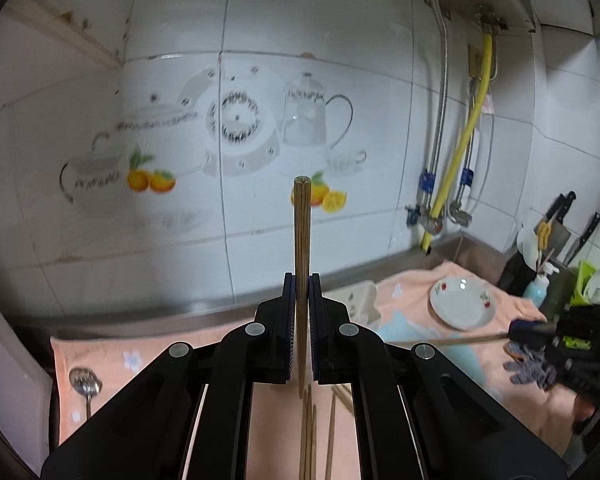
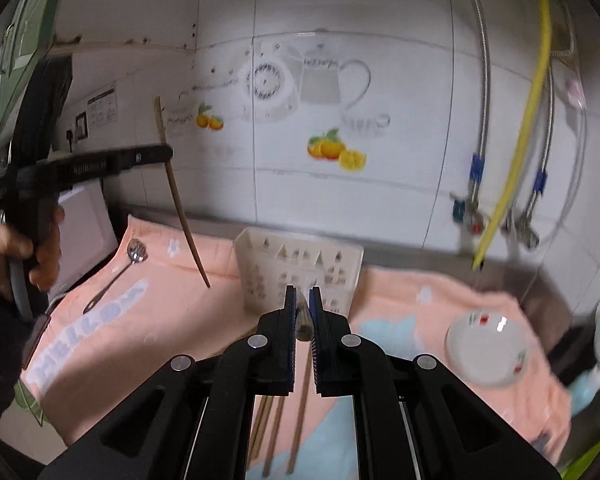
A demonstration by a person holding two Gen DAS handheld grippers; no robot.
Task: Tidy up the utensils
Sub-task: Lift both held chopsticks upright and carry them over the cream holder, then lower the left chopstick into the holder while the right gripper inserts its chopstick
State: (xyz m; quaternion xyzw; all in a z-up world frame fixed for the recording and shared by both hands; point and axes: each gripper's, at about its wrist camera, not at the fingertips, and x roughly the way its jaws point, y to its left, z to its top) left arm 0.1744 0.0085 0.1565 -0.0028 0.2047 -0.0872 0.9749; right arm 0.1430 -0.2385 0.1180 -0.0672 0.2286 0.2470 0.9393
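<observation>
Fingers of both grippers clamped, each pair on one wooden chopstick, above the peach towel.

The left gripper (image 1: 302, 292) pinches a chopstick (image 1: 301, 232) that stands nearly upright, its butt end high against the tiled wall (image 1: 260, 20) and its tip hanging clear over the towel (image 1: 416, 308). The right gripper (image 2: 303, 304) nips a second chopstick (image 2: 302, 320) end-on, pointing toward the white utensil holder (image 2: 300, 264), which stands at the towel's back edge by the steel counter rim. Loose chopsticks (image 2: 276, 428) lie on the towel under the right gripper. A spoon (image 2: 118, 272) lies near the towel's left edge, a white plate (image 2: 488, 352) near its right edge; the cloth between holder and plate is bare.
</observation>
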